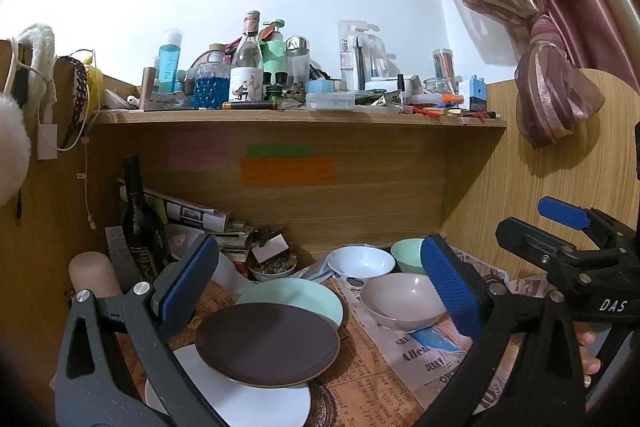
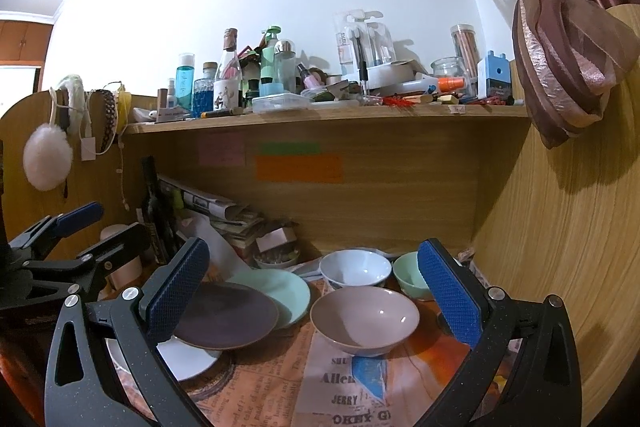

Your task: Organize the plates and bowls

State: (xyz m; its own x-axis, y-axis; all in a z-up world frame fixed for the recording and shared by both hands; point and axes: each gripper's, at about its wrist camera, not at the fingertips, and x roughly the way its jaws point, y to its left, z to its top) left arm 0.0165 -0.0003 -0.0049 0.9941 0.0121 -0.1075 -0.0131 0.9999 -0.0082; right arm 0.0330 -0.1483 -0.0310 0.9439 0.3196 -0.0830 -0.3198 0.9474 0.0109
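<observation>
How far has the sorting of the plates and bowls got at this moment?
Barely started. Both the left gripper and the right gripper are open and hold nothing. The dark brown plate overlaps the mint green plate and the white plate, not squarely stacked. The pinkish-grey bowl, white bowl and mint green bowl stand unnested.

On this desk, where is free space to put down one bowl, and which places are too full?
Free: the newspaper-covered patch in front of the pink bowl, right of the white plate. Crowded: the left, where the dark plate overlaps the white plate and the green plate; the back, with the white bowl and green bowl; the upper shelf.
</observation>
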